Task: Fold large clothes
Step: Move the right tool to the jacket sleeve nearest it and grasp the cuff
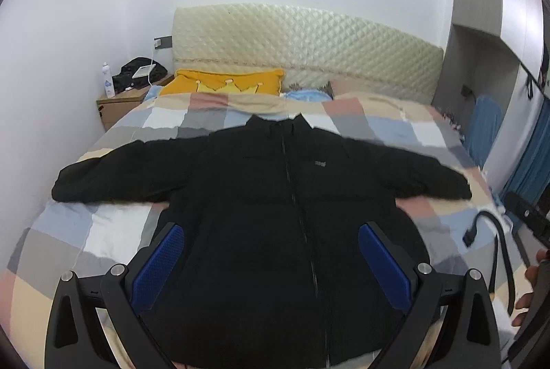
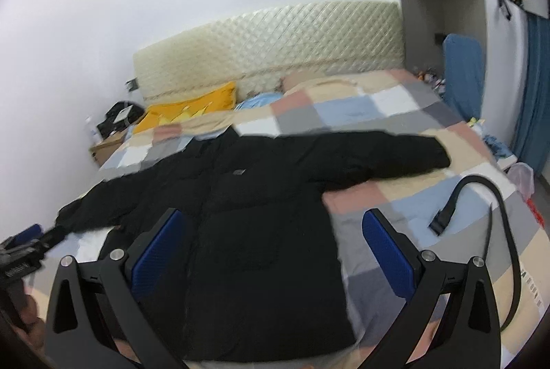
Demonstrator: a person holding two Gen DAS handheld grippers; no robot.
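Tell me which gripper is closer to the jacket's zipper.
Left. The left gripper hangs open straddling the zipper over the jacket's lower middle. The right gripper, also open, sits off toward the jacket's right edge, partly over the quilt.

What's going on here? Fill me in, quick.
A person holds a two-finger gripper in each hand over a black jacket spread flat, zipped, on a checked bedspread, sleeves out to both sides. The left gripper and right gripper are both open and grip nothing. No fold has been made yet. A black cable lies on the bed beside the jacket.
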